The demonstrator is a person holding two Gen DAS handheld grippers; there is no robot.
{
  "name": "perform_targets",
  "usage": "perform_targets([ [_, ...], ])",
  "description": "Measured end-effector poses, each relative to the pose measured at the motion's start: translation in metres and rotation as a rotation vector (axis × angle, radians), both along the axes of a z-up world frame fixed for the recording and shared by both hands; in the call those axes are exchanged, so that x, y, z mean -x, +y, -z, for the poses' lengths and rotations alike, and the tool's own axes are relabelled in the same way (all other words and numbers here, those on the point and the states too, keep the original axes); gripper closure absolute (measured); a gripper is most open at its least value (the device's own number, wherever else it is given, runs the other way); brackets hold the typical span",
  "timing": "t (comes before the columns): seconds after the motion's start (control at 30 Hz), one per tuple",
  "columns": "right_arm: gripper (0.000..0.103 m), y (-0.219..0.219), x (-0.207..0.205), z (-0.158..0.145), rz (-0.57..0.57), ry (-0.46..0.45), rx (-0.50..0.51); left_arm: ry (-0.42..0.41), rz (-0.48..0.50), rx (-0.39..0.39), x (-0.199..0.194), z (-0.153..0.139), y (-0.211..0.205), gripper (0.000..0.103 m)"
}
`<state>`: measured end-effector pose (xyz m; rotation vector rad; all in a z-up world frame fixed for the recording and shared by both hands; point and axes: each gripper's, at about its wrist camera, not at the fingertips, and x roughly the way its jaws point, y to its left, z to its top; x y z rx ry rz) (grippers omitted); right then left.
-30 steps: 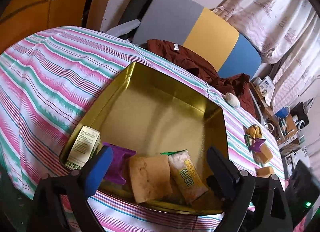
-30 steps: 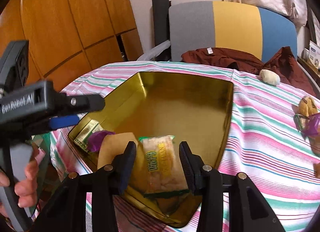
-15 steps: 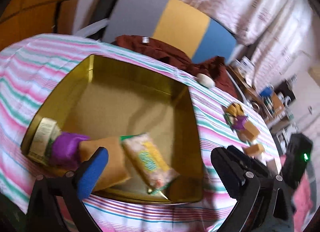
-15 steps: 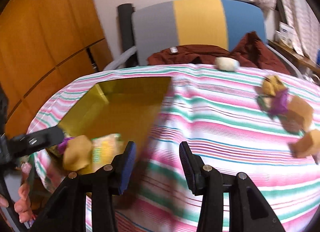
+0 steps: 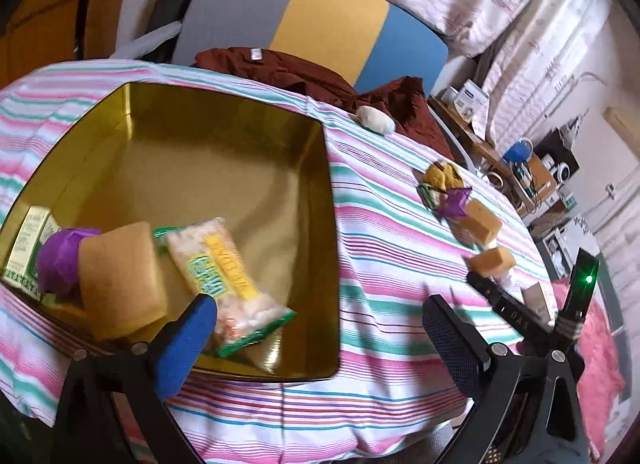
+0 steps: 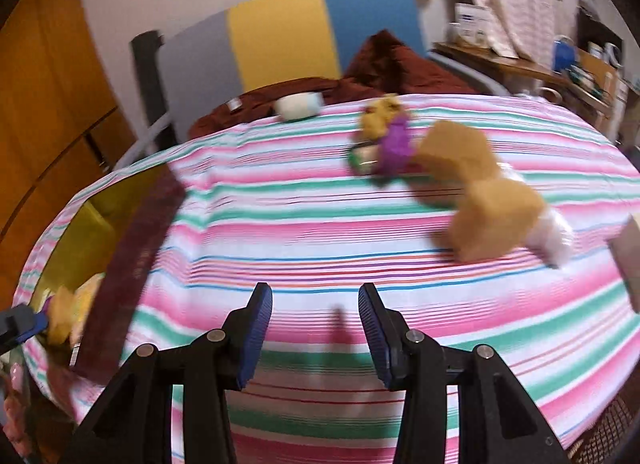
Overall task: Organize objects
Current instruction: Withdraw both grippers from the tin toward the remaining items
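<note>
I see the table (image 5: pixel 400 292) under its striped cloth filling both views. The gold tin (image 5: pixel 224 167) sits on it at nine o'clock from the left tongs' camera, and at eight o'clock, blurred, from the right one. In the tin's near corner lie a sponge cake (image 5: pixel 120 276), a yellow-green snack pack (image 5: pixel 224 284), a purple wrapper (image 5: pixel 60 256) and a small box (image 5: pixel 26 244), all bunched together. More items rest on the cloth at two o'clock: two cake pieces (image 6: pixel 492 219), a purple wrapped piece (image 6: pixel 394 143) and a yellowish lump (image 6: pixel 380 115), with a white packet (image 5: pixel 374 119) at the far edge. My left tongs (image 5: pixel 320 348) have just been opening and stand released, wide apart, nothing between them. My right tongs (image 6: pixel 316 336) are partly spread over bare cloth, grasping nothing.
</note>
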<state>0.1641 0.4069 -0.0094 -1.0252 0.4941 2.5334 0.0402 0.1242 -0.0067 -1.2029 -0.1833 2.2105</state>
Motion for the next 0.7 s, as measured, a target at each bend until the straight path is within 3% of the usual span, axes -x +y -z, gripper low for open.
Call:
perform_targets([
  [0.17, 0.058, 0.058, -0.019, -0.018, 0.166, 0.084, -0.021, 0.084, 0.052, 0.051, -0.014, -0.009, 0.02, 0.0],
  [0.33, 0.058, 0.107, -0.01, -0.02, 0.24, 0.098, 0.011, 0.059, 0.087, 0.057, -0.02, -0.005, 0.035, 0.0],
  [0.47, 0.055, 0.113, 0.002, -0.01, 0.202, 0.07, 0.013, 0.041, 0.102, 0.065, -0.024, -0.002, 0.043, 0.0],
  [0.7, 0.052, 0.064, -0.016, -0.019, 0.025, 0.109, 0.001, 0.042, 0.13, 0.079, -0.029, -0.002, 0.055, 0.0],
])
